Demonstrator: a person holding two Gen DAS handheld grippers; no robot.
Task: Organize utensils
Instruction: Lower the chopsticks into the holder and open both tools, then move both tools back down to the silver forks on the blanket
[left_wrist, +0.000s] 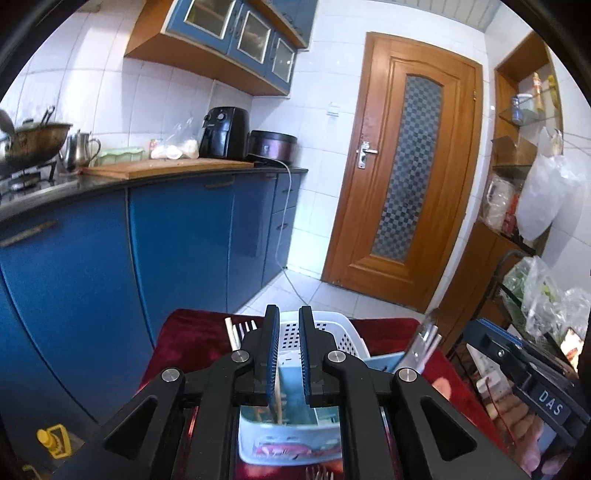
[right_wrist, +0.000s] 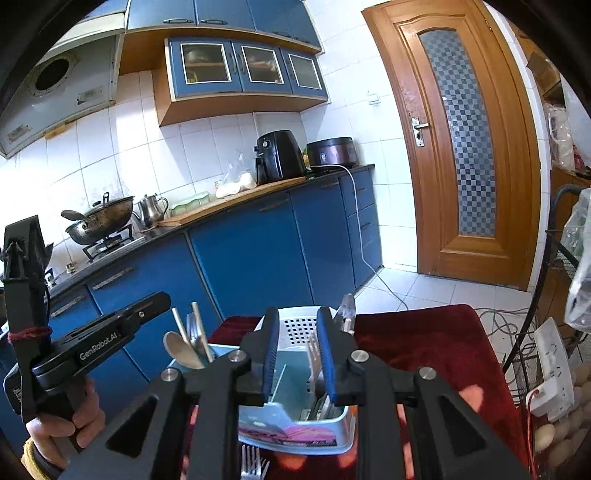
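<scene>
While forks (right_wrist: 254, 463) lie unsorted at six o'clock on the red-draped worktop (right_wrist: 424, 339), both tools, left (left_wrist: 287, 354) and right (right_wrist: 296, 354), hover parted and empty over the blue caddy (right_wrist: 295, 424), seemingly choosing a compartment.

Red velvet-covered bench (right_wrist: 424, 343) is bare on the right side, so there is free room to pass there. Mid-bench sits the light-blue plastic utensil caddy (right_wrist: 295, 428) w/ white perforated back wall (right_wrist: 301, 326). Its centre compartment is mostly open; the right compartment is crowded w/ upright steel fork and knife handles (right_wrist: 314, 354). Left compartment is blocked by a wooden spoon (right_wrist: 181, 350) and pale chopsticks (right_wrist: 201, 328) sticking up. Loose steel forks (right_wrist: 255, 461) lie just in front of the caddy. The black wire rack (right_wrist: 554, 280) w/ white power strip (right_wrist: 550, 373) hems the right edge; blue cabinets (right_wrist: 251, 254) stand beyond the left edge.
</scene>
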